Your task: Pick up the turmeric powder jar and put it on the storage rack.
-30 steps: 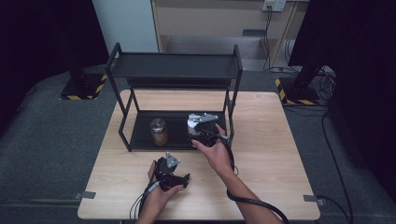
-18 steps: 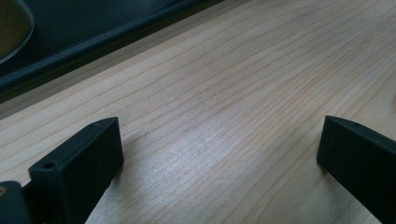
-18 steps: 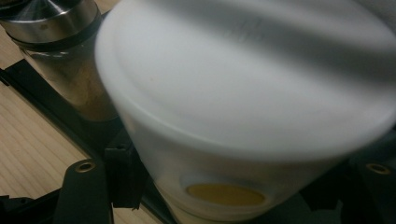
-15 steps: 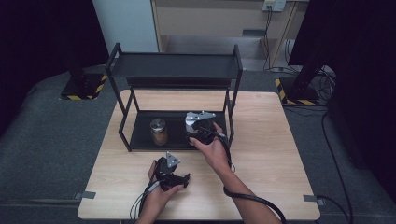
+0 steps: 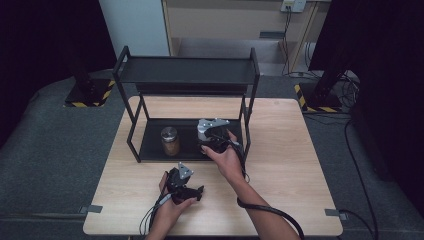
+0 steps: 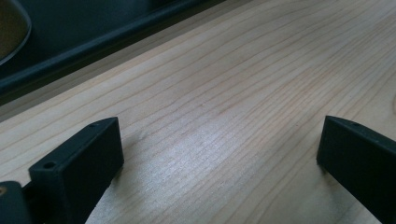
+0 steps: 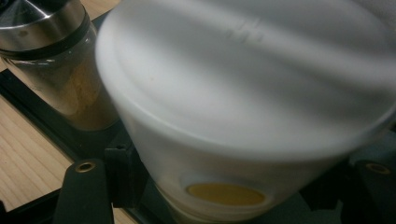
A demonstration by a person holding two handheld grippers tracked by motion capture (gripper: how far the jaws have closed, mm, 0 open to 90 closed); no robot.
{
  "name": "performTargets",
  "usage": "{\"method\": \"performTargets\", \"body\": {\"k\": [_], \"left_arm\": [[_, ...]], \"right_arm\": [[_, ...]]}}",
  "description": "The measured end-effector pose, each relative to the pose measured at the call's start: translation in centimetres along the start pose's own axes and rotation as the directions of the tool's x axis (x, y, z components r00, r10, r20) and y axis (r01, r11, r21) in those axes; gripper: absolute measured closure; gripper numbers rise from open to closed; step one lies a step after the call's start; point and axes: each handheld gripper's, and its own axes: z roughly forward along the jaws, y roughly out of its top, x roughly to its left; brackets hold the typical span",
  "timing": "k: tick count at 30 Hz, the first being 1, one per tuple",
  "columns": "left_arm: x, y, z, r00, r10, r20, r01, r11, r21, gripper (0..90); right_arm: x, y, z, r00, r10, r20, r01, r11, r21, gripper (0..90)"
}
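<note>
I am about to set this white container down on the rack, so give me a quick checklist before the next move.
1. Right gripper shut on the white plastic container, jaws on both sides: ok.
2. Container clear of the glass jar with the steel lid: ok, a gap shows between them.
3. Container over the lower tray of the black metal rack: ok.
4. Container resting on the tray: cannot tell.
5. Left gripper open, nothing between the jaws, over the bare wooden table: ok.
</note>
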Motion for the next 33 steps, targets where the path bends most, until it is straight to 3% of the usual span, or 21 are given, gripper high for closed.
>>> {"method": "performTargets", "body": {"k": [20, 33], "left_arm": [[0.0, 0.0, 0.0, 1.0000, 0.000, 0.001, 0.000, 1.0000, 0.000, 0.0], [0.0, 0.0, 0.0, 1.0000, 0.001, 0.001, -0.001, 1.0000, 0.000, 0.0]], "right_arm": [[0.2, -0.7, 0.5, 1.0000, -0.008, 0.003, 0.008, 1.000, -0.006, 31.8], [0.7, -2.0, 0.3, 0.9998, -0.013, 0.018, 0.013, 0.999, -0.040, 31.5]]}}
